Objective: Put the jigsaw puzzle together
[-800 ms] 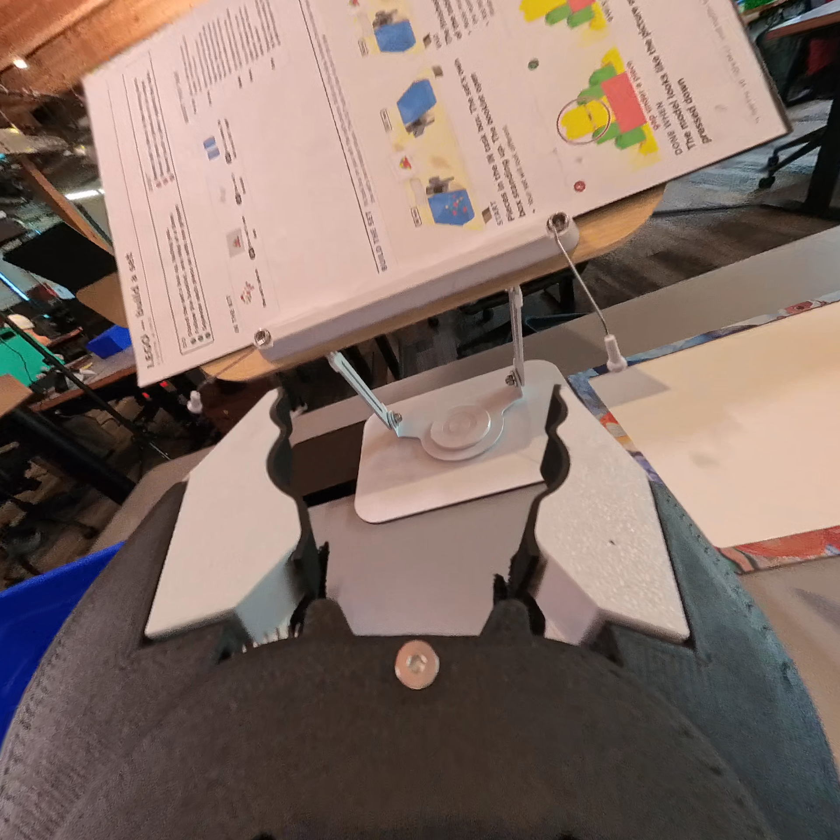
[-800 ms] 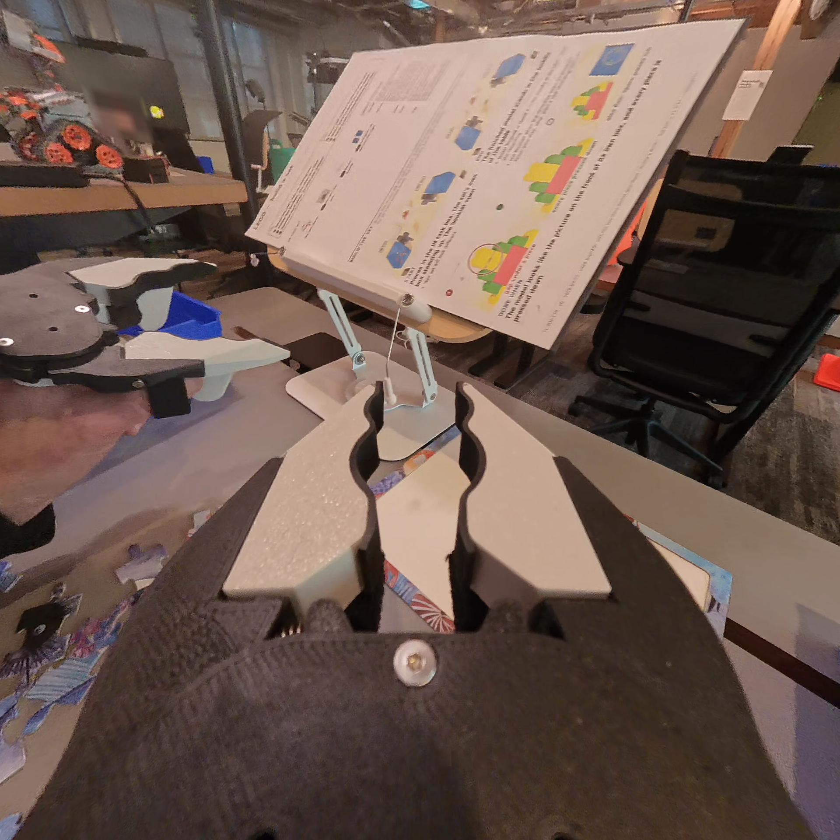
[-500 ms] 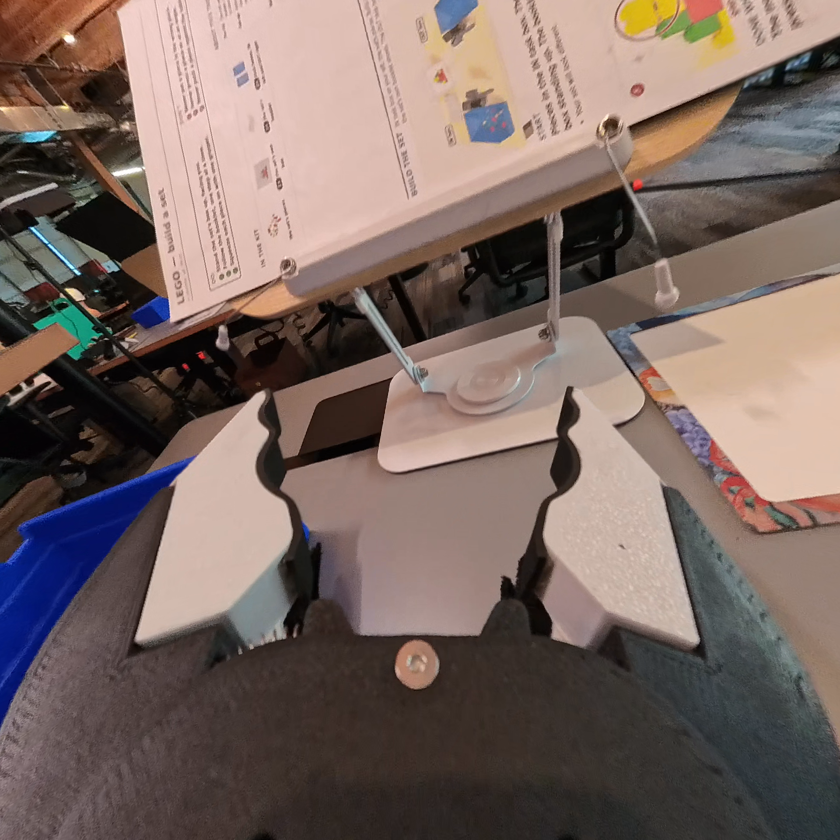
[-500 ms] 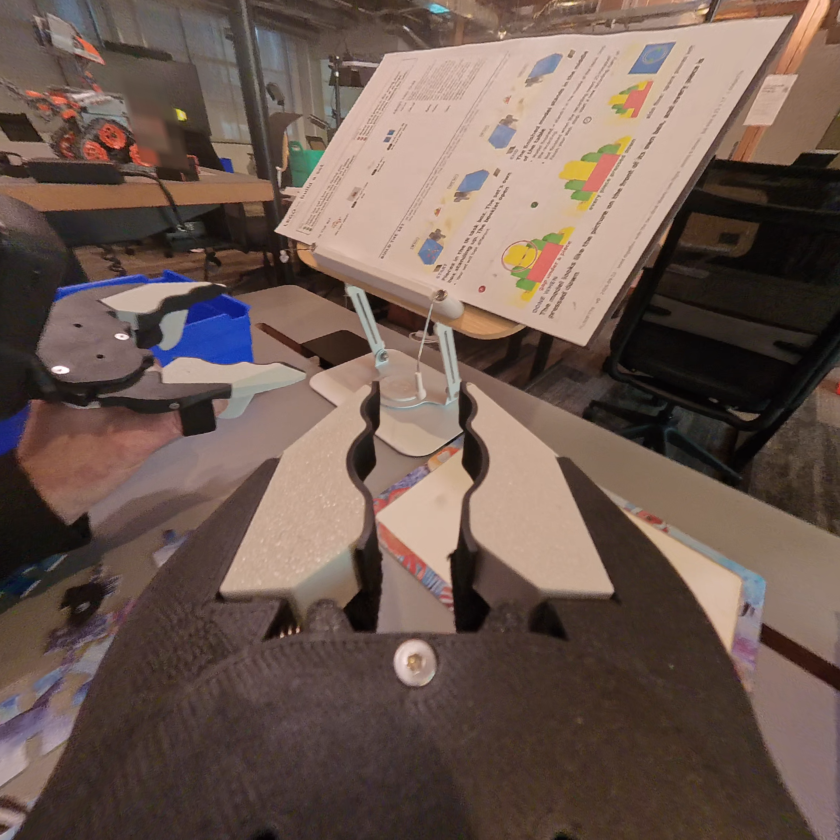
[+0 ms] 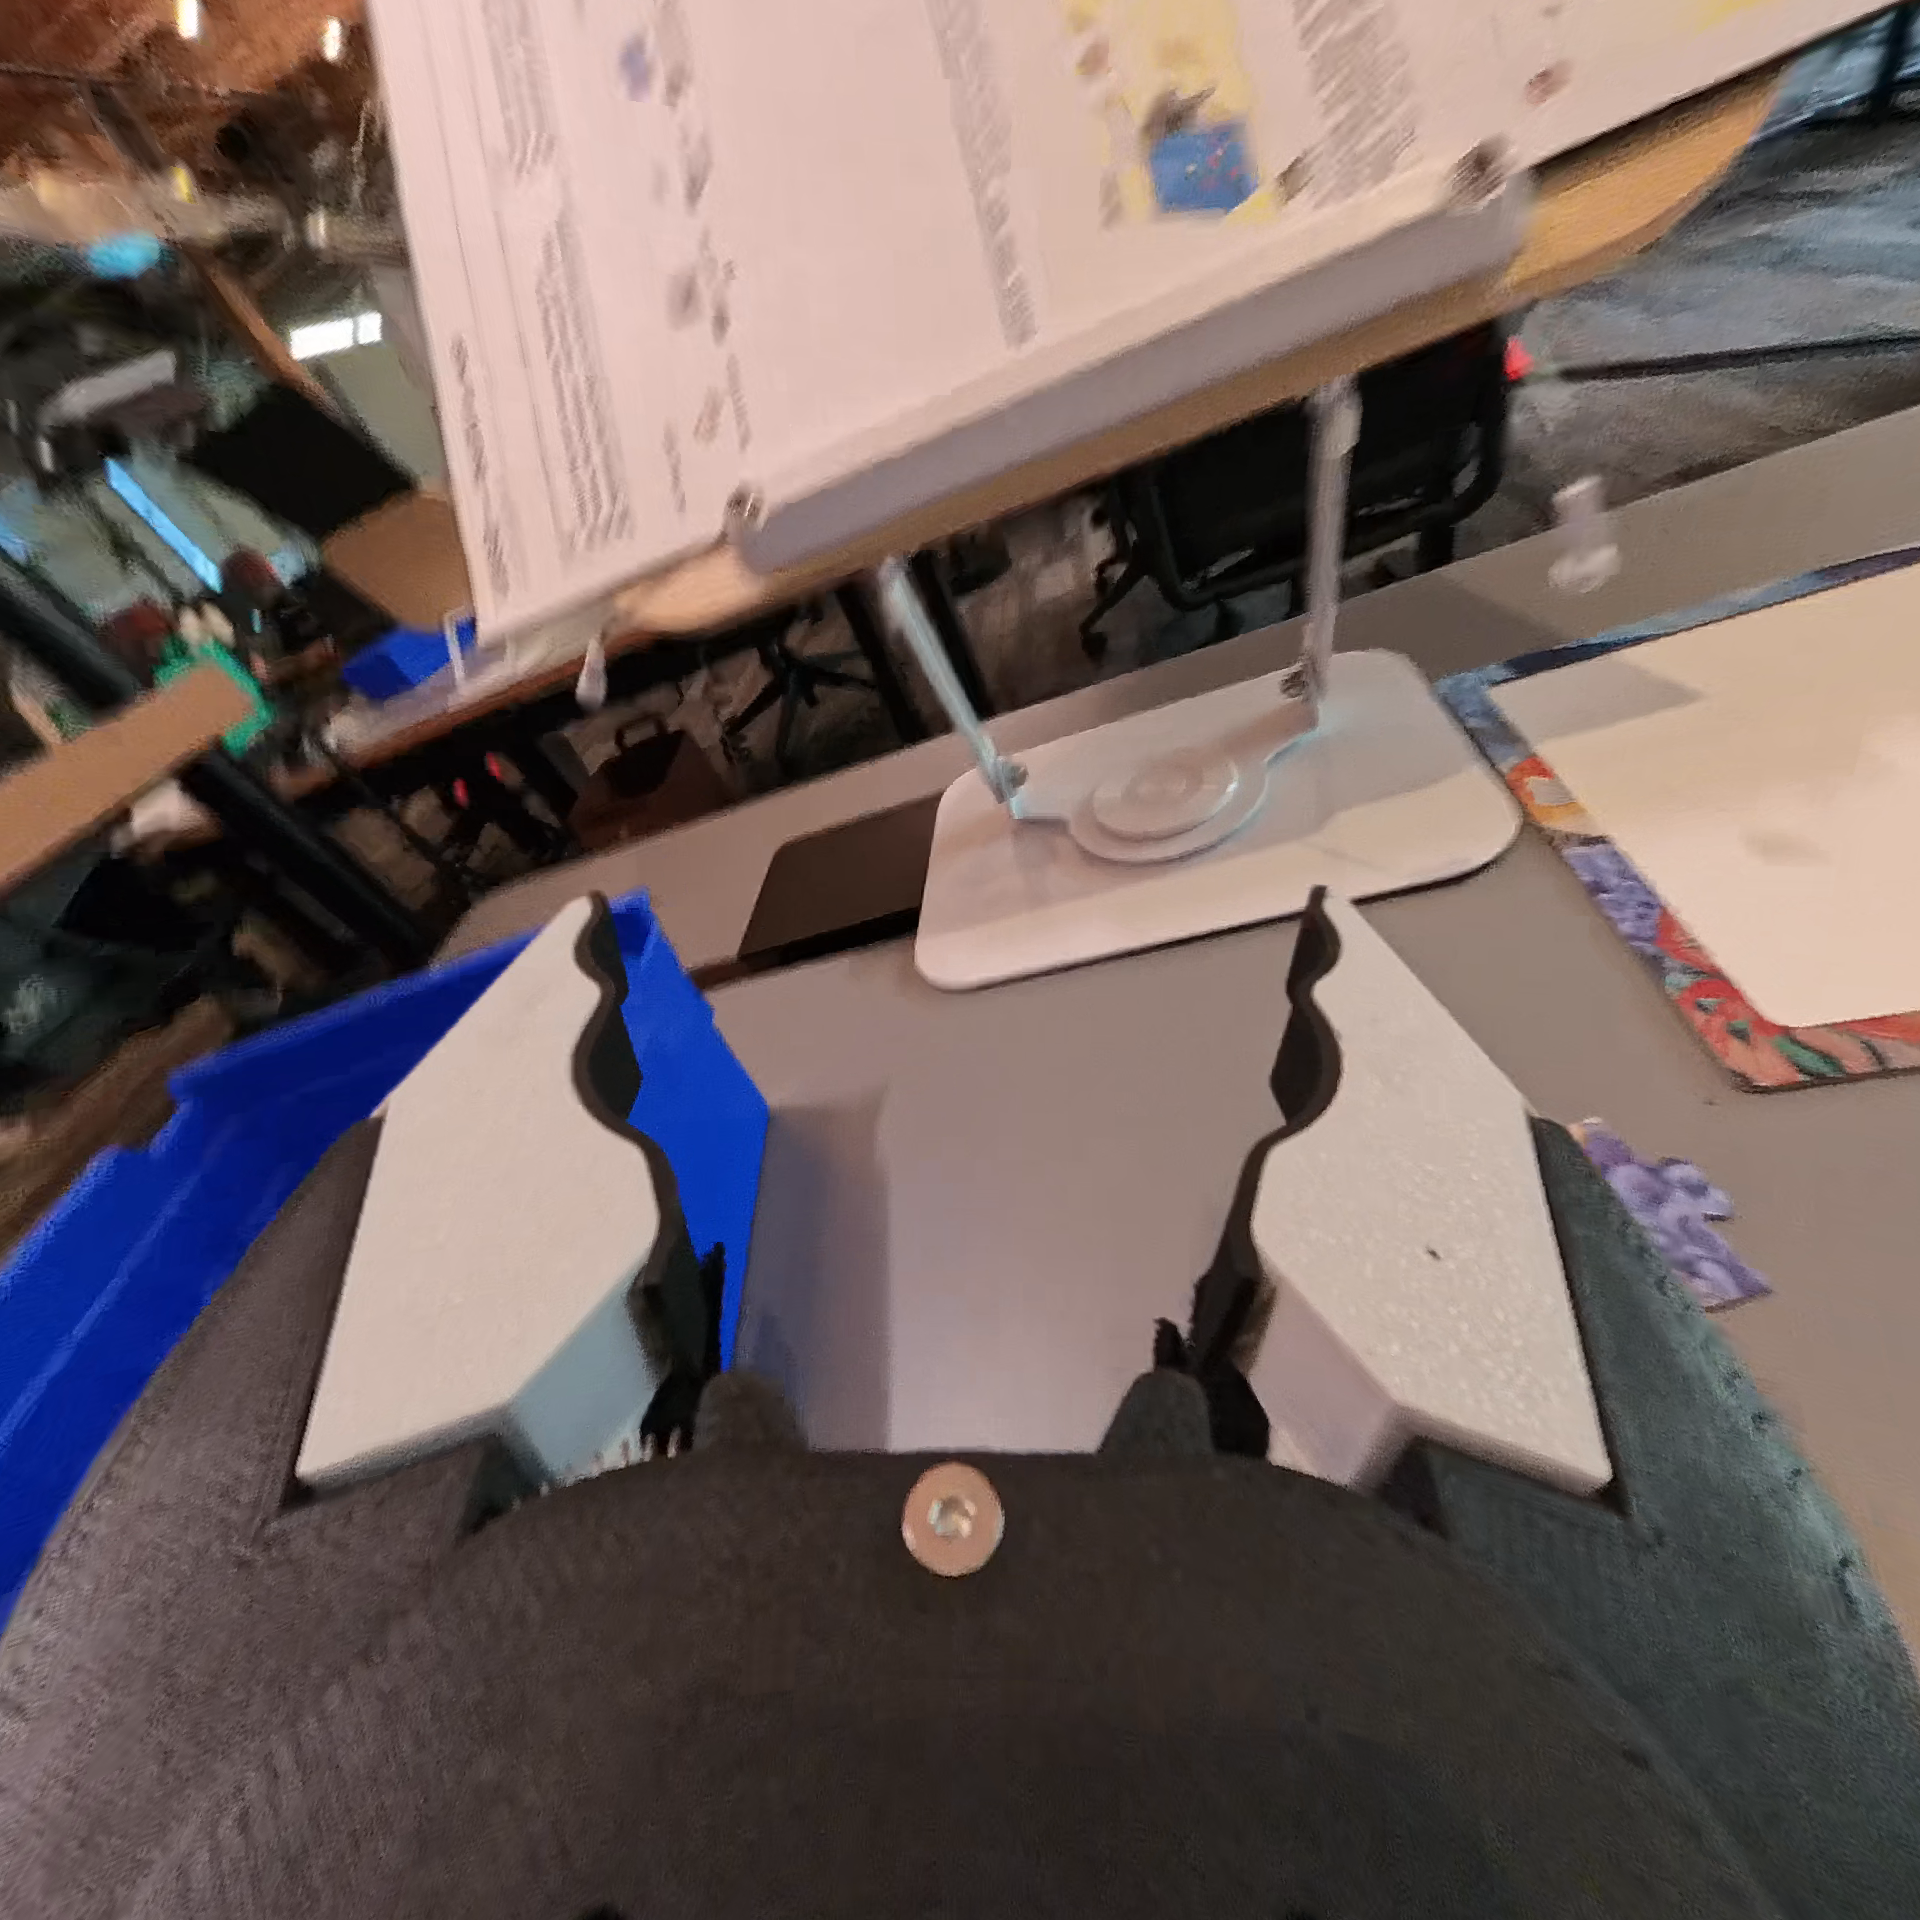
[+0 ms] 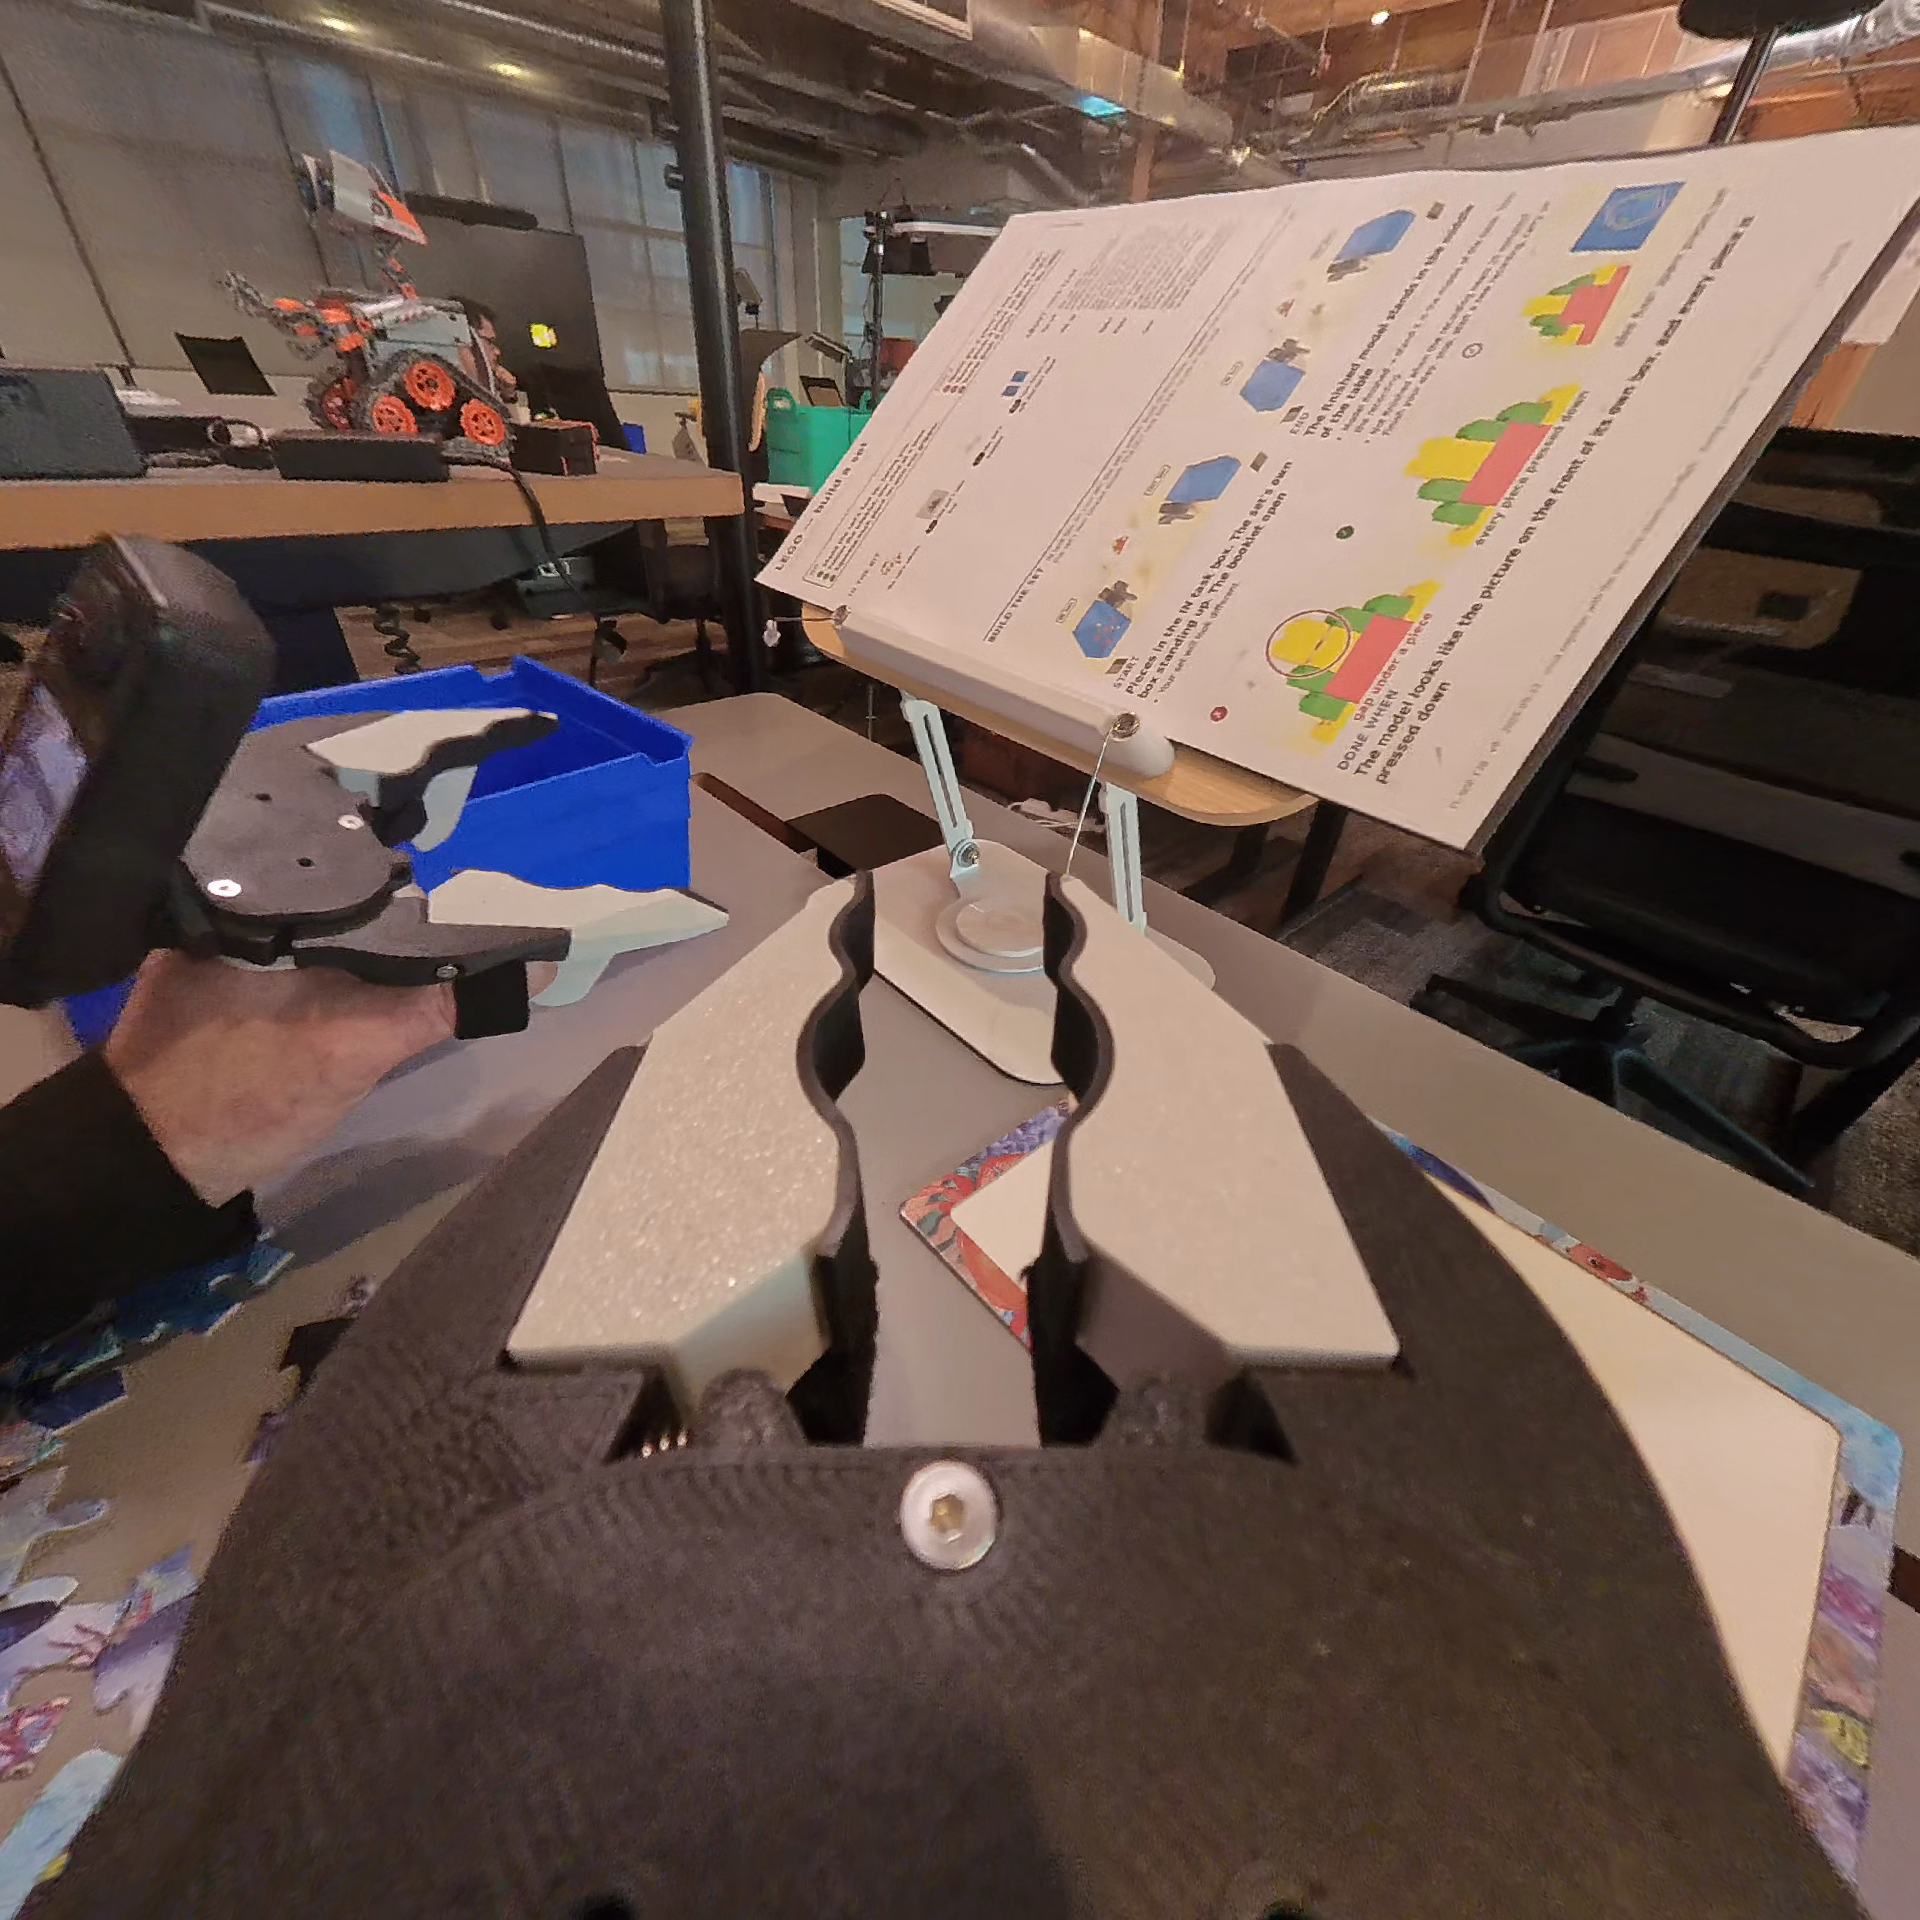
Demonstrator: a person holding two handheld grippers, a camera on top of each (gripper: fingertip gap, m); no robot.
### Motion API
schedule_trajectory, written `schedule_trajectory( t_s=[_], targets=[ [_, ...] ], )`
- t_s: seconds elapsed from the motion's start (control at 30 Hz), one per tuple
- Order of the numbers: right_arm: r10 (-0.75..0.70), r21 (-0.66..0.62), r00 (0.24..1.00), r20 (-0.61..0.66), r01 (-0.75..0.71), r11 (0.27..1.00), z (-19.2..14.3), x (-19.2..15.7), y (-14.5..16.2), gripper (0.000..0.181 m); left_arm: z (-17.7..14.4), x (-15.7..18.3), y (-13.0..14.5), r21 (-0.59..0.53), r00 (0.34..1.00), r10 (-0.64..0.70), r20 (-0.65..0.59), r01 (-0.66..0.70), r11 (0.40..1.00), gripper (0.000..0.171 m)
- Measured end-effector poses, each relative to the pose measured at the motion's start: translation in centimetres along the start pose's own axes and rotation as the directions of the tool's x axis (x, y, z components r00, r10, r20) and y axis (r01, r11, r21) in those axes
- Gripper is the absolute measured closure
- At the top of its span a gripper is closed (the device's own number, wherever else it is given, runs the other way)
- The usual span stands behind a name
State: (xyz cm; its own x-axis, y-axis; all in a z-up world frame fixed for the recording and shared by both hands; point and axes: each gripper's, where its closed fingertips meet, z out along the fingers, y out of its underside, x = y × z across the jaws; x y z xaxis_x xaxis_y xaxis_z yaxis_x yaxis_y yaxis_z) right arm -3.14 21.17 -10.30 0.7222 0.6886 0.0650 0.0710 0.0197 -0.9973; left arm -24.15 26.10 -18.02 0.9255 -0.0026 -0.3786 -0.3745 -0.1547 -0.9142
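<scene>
Both claws empty, up off the desk [image 6: 1558, 1122]. Left claw [image 5: 951, 935] spread wide; right claw [image 6: 951, 914] at a narrow gap, gripping nothing. Puzzle tray [image 6: 1714, 1475] with bare white middle lies ahead-right of right claw, long side running away from camera. Loose puzzle pieces [image 6: 73, 1662] scattered low-left of right claw, beneath the left hand [image 6: 260, 1049]. One purple piece [image 5: 1673, 1216] just right of left claw. Left looks nearer the pieces, right nearer the tray. Blue bin [image 6: 582, 769] farther left.
</scene>
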Motion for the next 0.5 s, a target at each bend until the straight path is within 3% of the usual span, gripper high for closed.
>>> schedule_trajectory(
  t_s=[0.07,0.2,0.27,0.33,0.37,0.43,0.5],
  targets=[
    [-0.028,-0.007,1.000,0.000,0.028,1.000,0.2,-0.1,0.1,0.151,-0.7,0.7,-2.6,0.074,0.996,0.093,0.001,-0.093,0.993,0.054],
    [-0.027,-0.022,1.000,0.000,0.027,0.999,-0.2,1.0,-0.9,0.164,-1.0,1.6,-6.2,0.142,0.995,0.017,-0.103,-0.003,0.990,0.064],
    [-0.024,-0.022,1.000,-0.001,0.024,0.999,-1.2,1.9,-2.5,0.173,-2.0,2.5,-8.0,0.170,0.990,0.063,-0.127,-0.041,0.985,0.077],
    [-0.013,-0.027,1.000,0.019,0.014,1.000,-2.9,2.3,-4.6,0.181,-3.8,4.3,-10.3,0.220,0.970,0.108,-0.216,-0.059,0.974,0.108],
    [-0.033,-0.024,0.999,0.008,0.033,0.999,-3.9,2.7,-5.8,0.181,-4.4,4.7,-11.4,0.238,0.967,0.131,-0.221,-0.077,0.968,0.107],
    [-0.090,-0.086,0.996,-0.009,0.089,0.992,-5.9,3.4,-7.3,0.181,-5.5,6.0,-13.0,0.253,0.934,0.233,-0.270,-0.164,0.953,0.127],
    [-0.130,-0.123,0.991,-0.028,0.126,0.984,-8.6,4.4,-8.7,0.179,-7.1,7.1,-14.6,0.275,0.902,0.230,-0.364,-0.132,0.952,0.134]
  ],
)
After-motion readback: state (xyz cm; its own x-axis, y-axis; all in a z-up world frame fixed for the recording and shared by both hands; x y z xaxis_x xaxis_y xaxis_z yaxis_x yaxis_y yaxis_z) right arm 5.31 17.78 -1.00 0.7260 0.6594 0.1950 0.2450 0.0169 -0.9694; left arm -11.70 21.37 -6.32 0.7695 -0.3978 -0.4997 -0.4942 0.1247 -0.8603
